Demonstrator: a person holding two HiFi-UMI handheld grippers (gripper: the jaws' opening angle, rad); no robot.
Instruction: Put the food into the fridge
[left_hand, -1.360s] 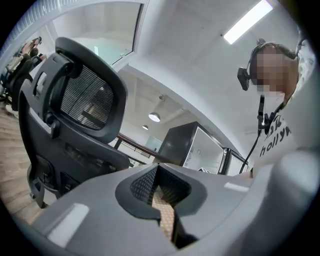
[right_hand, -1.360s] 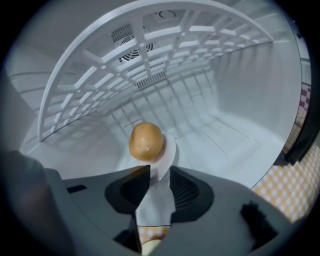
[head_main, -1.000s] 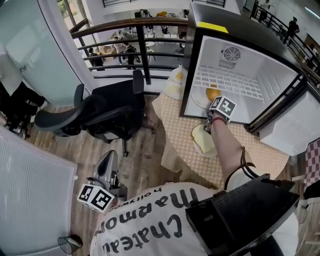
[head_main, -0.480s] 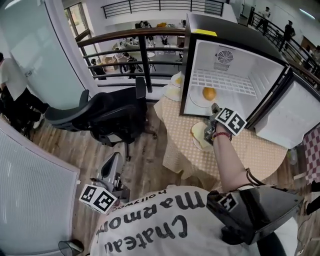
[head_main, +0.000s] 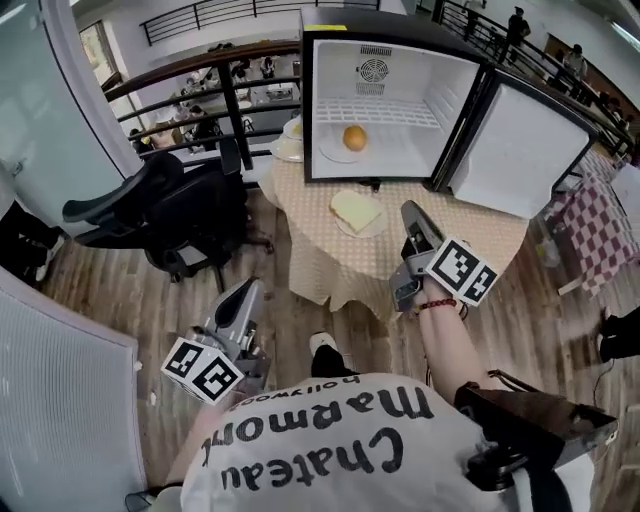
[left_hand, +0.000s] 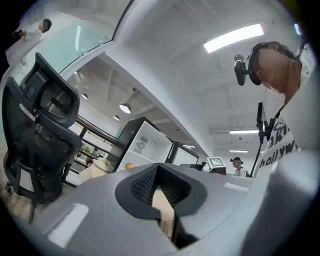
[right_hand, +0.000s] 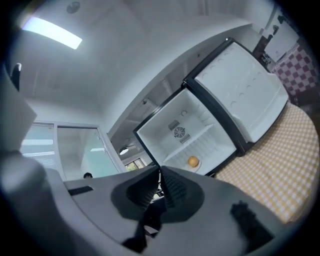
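Bread (head_main: 357, 211): flat on plate (head_main: 370, 231) toward table's (head_main: 480, 250) left edge, just before open fridge (head_main: 318, 100); roughly square, no clear long axis. Orange (head_main: 354, 137) inside fridge. Right gripper (head_main: 411, 208) just closed, empty; left gripper (head_main: 250, 292) closed, empty. Shirt (head_main: 320, 455) print: "Chateau Marmo…".

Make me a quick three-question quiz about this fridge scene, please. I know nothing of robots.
1. True or false: the black mini fridge has its white-lined door open.
2. What sits on the white plate inside the fridge? A) a green bottle B) a round orange food item C) nothing
3. Fill in: the pale flat slice of food lies outside the fridge on the yellow checked ____.
Key: 1 true; 2 B; 3 tablecloth.
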